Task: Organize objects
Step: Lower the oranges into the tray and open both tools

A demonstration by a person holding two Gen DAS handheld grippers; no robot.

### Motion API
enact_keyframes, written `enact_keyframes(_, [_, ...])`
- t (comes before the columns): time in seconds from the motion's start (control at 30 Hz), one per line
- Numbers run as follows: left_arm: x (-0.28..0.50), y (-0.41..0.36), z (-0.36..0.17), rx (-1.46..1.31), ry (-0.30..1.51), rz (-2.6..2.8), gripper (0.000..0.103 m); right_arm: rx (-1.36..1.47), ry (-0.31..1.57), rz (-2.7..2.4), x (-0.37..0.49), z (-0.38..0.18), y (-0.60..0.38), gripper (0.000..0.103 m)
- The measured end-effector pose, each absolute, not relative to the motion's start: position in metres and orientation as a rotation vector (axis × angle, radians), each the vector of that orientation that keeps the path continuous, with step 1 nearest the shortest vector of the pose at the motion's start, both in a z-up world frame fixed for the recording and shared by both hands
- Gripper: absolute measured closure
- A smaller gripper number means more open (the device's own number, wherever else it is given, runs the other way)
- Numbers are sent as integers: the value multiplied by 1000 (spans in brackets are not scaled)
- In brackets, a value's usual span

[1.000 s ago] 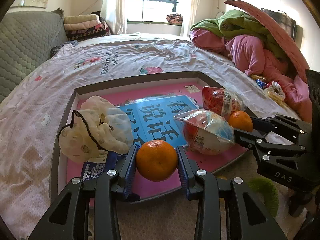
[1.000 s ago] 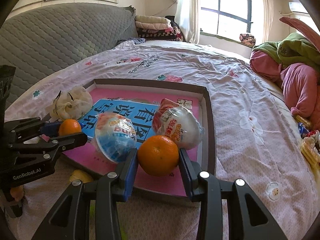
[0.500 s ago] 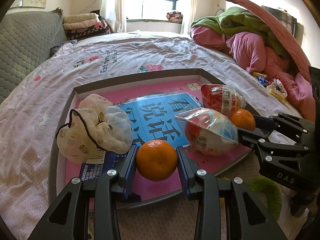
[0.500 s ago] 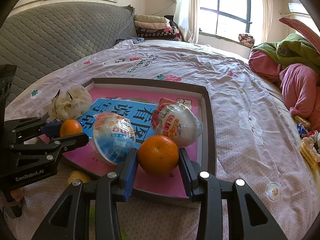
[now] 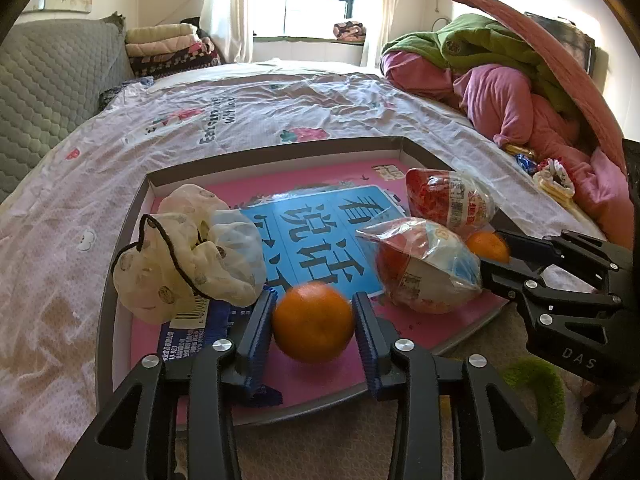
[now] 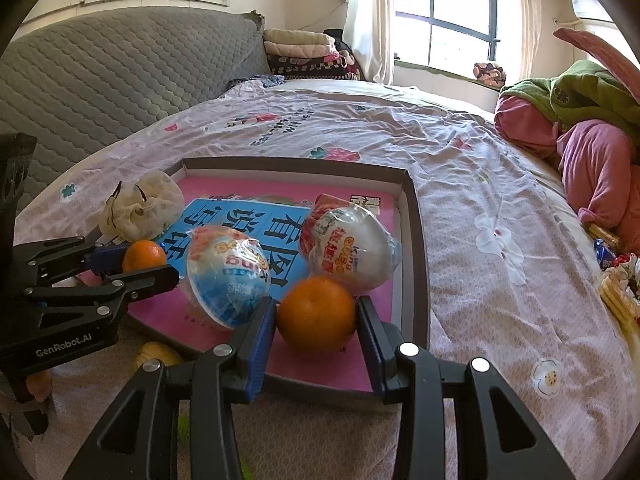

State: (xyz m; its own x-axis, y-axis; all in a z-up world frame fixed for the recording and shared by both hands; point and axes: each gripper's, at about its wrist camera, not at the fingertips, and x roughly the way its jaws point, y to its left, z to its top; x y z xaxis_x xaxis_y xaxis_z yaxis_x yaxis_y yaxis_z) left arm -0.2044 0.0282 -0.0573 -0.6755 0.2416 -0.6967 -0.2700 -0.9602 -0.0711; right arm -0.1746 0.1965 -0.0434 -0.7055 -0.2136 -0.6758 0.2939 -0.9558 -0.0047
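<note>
- Sunlit bedroom: a bed point(image 6: 480, 184) under a pale pink printed sheet fills both views, with a grey quilted headboard point(image 6: 100, 80) on the left, a window far behind, and a heap of pink and green bedding point(image 5: 500, 80) on the right.
- On the near part of the bed lies a shallow box lid point(image 6: 416, 240) with a pink lining and a blue panel of Chinese characters.
- Left gripper point(image 5: 314, 320): its blue-padded jaws are clamped on an orange point(image 5: 313, 322), over the lid's near edge.
- Right gripper point(image 6: 316, 316): jaws likewise clamped on a second orange point(image 6: 316, 314), near the lid's right corner.
- Two wrapped toy eggs sit in the lid, a blue-and-white one point(image 6: 228, 276) between the grippers and a red-and-white one point(image 6: 350, 248) farther right.
- A cream drawstring pouch point(image 5: 184, 256) lies at the lid's left side, partly on a blue packet point(image 5: 188, 336).
</note>
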Motion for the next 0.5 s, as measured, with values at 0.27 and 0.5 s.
enact_keyframes(0.27, [-206, 27, -58, -1094, 49, 2648, 52, 1037, 161, -2669, -174, -42, 197, 62])
enact_keyframes(0.5, [-206, 27, -57, -1098, 47, 2650, 51, 1037, 161, -2670, -174, -42, 197, 62])
